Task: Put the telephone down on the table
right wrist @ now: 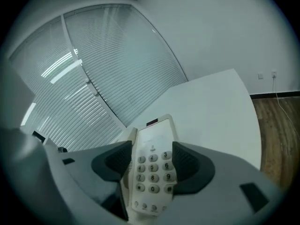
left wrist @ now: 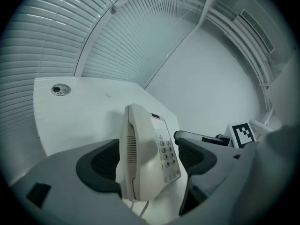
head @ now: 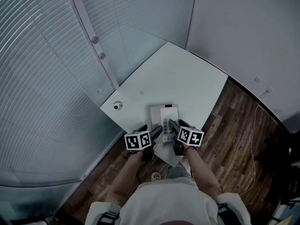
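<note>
Telephone (head: pixel 167 118) pinched by both: left claw (left wrist: pixel 149 159) across handset (left wrist: pixel 137 144) and body, right claw (right wrist: pixel 150 163) across keypad (right wrist: pixel 153 171). Lower it level, well inside desk's (head: pixel 187 78) near edge, before releasing.

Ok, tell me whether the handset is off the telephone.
No, the handset lies seated along the left side of the telephone.
</note>
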### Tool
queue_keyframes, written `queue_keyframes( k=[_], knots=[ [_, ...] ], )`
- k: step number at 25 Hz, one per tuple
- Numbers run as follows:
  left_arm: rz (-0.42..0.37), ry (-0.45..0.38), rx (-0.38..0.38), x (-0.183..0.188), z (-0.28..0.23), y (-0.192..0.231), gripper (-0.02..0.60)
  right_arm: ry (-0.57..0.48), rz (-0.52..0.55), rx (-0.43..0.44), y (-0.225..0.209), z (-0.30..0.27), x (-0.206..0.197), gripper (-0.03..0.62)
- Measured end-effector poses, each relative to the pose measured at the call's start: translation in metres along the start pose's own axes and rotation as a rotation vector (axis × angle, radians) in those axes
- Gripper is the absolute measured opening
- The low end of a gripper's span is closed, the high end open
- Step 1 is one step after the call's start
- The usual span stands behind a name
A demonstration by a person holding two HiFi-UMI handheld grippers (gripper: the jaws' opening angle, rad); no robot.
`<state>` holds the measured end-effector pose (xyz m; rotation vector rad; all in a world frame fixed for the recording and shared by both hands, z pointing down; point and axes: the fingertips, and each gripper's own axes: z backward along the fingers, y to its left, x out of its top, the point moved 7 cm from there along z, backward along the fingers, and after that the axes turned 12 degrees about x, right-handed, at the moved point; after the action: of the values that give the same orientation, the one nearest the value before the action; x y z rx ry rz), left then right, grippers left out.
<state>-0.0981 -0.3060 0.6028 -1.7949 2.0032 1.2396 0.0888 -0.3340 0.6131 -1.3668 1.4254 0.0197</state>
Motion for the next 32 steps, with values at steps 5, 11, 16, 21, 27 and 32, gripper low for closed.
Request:
queue_keyframes(
  k=[5,11,16,21,27,32],
  knots=[
    [-0.036,-0.027,0.032,-0.015,0.026,0.0,0.311,-0.02,0.026,0.065,0.033,0.017,-0.013,0.265],
    [-0.015,-0.046,0.059,-0.033,0.052,0.0,0.232,-0.031,0.033,0.076,0.057,0.04,-0.032,0.194],
    [-0.017,-0.055,0.083,-0.045,0.073,-0.002,0.159,-0.043,0.053,0.084,0.073,0.059,-0.041,0.122],
    [-0.02,-0.032,0.101,-0.064,0.089,-0.004,0.1,-0.04,0.073,0.097,0.086,0.077,-0.051,0.079],
    [-0.002,-0.033,0.098,-0.078,0.111,-0.001,0.052,-0.044,0.111,0.105,0.103,0.096,-0.063,0.052],
    [-0.015,-0.03,0.071,-0.092,0.127,-0.004,0.037,-0.052,0.128,0.111,0.111,0.108,-0.077,0.041]
  ],
)
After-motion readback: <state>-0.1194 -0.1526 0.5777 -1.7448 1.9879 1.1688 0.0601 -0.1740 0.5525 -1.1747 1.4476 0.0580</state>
